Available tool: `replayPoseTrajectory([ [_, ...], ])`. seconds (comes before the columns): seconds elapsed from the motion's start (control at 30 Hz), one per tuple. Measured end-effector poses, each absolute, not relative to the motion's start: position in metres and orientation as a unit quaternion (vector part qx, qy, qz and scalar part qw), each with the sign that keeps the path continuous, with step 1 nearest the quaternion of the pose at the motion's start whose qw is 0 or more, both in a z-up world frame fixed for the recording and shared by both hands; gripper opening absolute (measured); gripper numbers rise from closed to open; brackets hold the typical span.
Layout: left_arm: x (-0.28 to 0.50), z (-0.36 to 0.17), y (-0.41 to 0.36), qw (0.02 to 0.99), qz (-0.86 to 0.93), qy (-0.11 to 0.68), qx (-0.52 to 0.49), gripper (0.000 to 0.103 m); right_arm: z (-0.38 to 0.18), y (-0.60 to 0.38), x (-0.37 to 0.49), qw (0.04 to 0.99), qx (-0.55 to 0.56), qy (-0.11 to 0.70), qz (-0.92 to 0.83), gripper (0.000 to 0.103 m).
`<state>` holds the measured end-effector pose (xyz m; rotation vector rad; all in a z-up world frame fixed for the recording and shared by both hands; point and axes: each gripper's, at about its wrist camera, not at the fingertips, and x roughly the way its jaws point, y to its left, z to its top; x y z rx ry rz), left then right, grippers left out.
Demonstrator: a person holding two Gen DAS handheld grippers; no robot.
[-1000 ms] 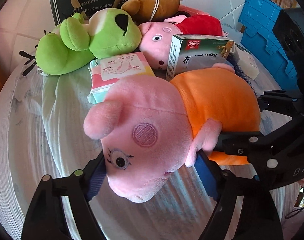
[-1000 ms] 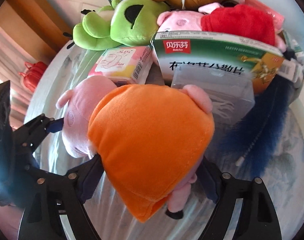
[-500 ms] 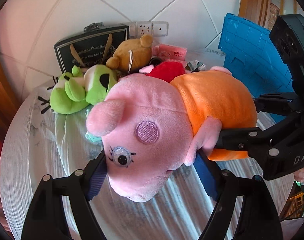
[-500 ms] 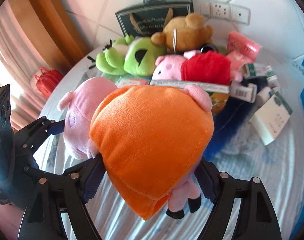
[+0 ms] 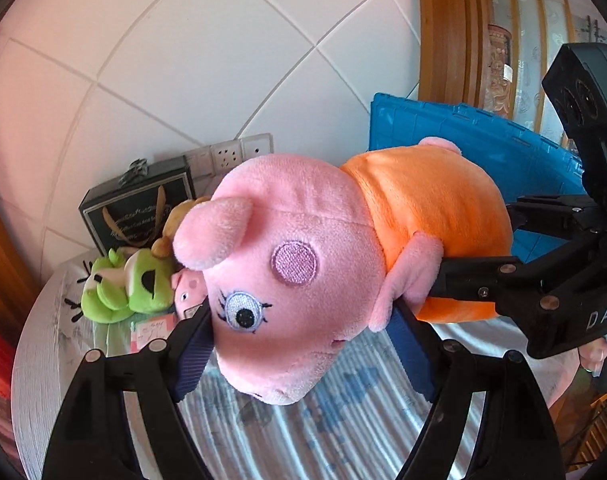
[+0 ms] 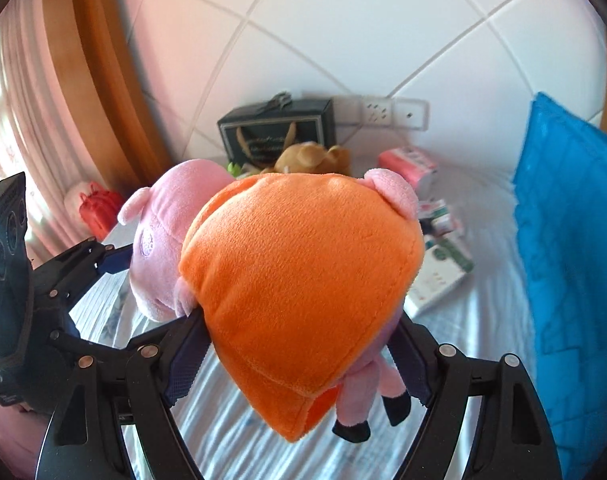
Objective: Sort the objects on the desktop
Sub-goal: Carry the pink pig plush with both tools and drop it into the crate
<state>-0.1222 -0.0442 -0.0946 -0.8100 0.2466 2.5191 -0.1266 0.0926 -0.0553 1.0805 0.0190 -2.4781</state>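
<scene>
A soft pink plush pig [image 5: 303,280] in a fuzzy orange dress is held clear of the table [image 5: 35,360] by both tools. The left gripper [image 5: 303,354] is clenched on the rounded head, its ribbed dark-blue pads [image 5: 191,360] pressed into the pile on either side of the snout; an embroidered eye and a round mauve cheek patch face the lens. The right gripper [image 6: 299,358] grasps the dome-shaped orange body [image 6: 299,280], its blue pads [image 6: 185,360] sunk into the fabric, with the stubby pink legs and black feet hanging at the near right. Both tools are black, rigid and riveted. Below lies a table covered in pale striped cloth. At its far left lies a green plush frog [image 5: 123,292] beside a brown plush bear [image 6: 311,158] and a smaller pink pig toy [image 5: 187,284], in front of a glossy black gift box [image 5: 137,204] standing against the white tiled wall [image 5: 183,60]. Small cardboard cartons [image 6: 439,276] lie at the far right, near a ribbed blue plastic crate [image 5: 483,144].
</scene>
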Motion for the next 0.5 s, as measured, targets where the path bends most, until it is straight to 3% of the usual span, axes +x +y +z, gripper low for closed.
replayPoseTrajectory([
  [0.5,-0.102,0.017,0.174,0.341,0.916,0.103,-0.183,0.08,0.064,0.296,-0.093,0.107,0.283,0.003,-0.953,0.083],
])
